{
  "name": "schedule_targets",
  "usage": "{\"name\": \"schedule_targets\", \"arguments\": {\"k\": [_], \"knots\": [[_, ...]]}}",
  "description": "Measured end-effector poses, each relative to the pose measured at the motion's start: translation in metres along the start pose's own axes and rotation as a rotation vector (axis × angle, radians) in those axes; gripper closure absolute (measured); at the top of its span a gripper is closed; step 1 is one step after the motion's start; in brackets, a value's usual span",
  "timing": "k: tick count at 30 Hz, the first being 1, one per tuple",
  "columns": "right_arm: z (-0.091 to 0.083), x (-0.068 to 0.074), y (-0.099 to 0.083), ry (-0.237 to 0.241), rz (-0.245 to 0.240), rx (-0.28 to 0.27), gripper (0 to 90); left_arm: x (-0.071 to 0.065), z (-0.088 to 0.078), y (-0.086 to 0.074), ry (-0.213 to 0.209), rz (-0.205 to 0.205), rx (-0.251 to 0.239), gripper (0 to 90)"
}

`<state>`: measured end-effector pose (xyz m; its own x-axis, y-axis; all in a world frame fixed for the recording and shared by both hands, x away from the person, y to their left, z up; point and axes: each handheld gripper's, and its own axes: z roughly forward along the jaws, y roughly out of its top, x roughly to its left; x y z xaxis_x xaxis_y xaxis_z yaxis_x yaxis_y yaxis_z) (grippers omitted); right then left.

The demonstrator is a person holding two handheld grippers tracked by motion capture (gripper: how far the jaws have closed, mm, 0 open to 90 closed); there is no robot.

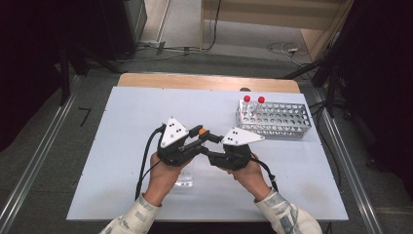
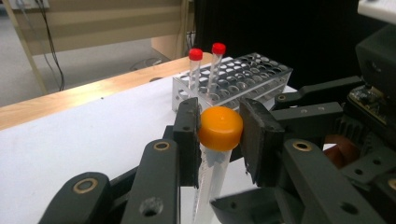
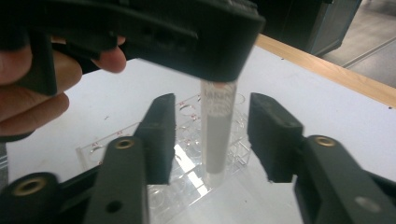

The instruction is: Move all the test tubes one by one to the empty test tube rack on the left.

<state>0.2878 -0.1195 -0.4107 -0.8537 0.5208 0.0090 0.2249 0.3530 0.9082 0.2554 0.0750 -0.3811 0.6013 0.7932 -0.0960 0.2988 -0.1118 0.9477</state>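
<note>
A clear tube with an orange cap (image 2: 220,127) hangs upright over the white table, and my left gripper (image 2: 218,128) is shut on that cap from both sides. In the high view the left gripper (image 1: 197,138) and the right gripper (image 1: 210,146) meet nose to nose at mid-table, with the orange cap (image 1: 202,131) between them. My right gripper (image 3: 217,126) stands open around the tube's body (image 3: 217,140). A gap shows on each side, so neither pad touches the tube. The tube's lower end is just above a clear plastic rack (image 3: 187,163).
A metal rack (image 1: 277,119) with many holes stands at the table's back right, with two red-capped tubes (image 1: 247,99) in its left end. The clear rack (image 1: 186,178) lies under the left hand. The table's wooden far edge (image 1: 204,80) runs behind.
</note>
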Motion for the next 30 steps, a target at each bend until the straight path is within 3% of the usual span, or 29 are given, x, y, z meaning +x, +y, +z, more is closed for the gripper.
{"name": "schedule_targets", "arguments": {"k": [7, 14, 20, 25, 30], "knots": [[-0.001, -0.002, 0.001, -0.002, 0.014, 0.000, 39.7, 0.013, -0.012, 0.006, 0.015, -0.028, -0.004, 69.8], [-0.002, -0.005, 0.001, -0.013, 0.022, -0.002, 38.8, 0.032, -0.024, 0.009, 0.063, -0.058, -0.011, 69.8], [-0.002, -0.005, 0.001, -0.016, 0.025, -0.001, 38.8, 0.039, -0.023, 0.006, 0.119, -0.053, -0.017, 69.7], [-0.001, -0.007, 0.000, -0.019, 0.030, 0.004, 38.9, 0.047, -0.018, 0.000, 0.120, -0.079, -0.020, 69.5], [-0.002, -0.008, 0.000, -0.023, 0.028, 0.003, 38.9, 0.048, -0.013, -0.006, 0.131, -0.073, -0.007, 69.6]]}}
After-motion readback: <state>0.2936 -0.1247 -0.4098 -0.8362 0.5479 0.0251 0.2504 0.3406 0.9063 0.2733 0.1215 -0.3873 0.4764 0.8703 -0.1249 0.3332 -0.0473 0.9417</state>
